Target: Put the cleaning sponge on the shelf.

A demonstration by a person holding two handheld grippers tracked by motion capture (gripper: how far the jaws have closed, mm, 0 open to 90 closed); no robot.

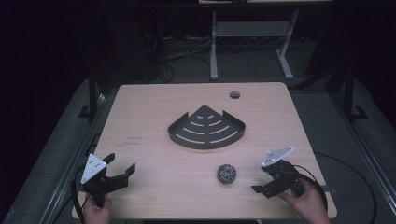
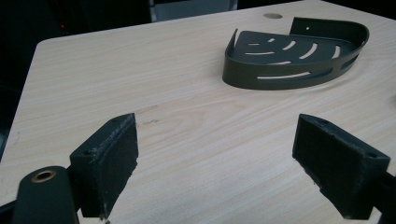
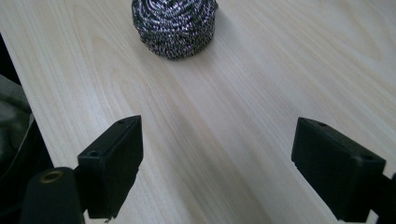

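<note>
Scrubber (image 1: 226,173) sits loose on the tabletop (image 1: 154,107) before your right tool (image 1: 270,183); both tools gape wide, empty. Pinch off-centre and it may roll away from the rack (image 1: 207,128).

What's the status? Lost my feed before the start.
Left gripper open, empty, near table edge. Right gripper open, aimed at the steel scrubber. Scrubber loose on the table, short of the black corner shelf. Nothing between.

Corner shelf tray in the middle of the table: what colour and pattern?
The tray is dark, near black, with curved slots cut through it; clearest in the left gripper view.
</note>
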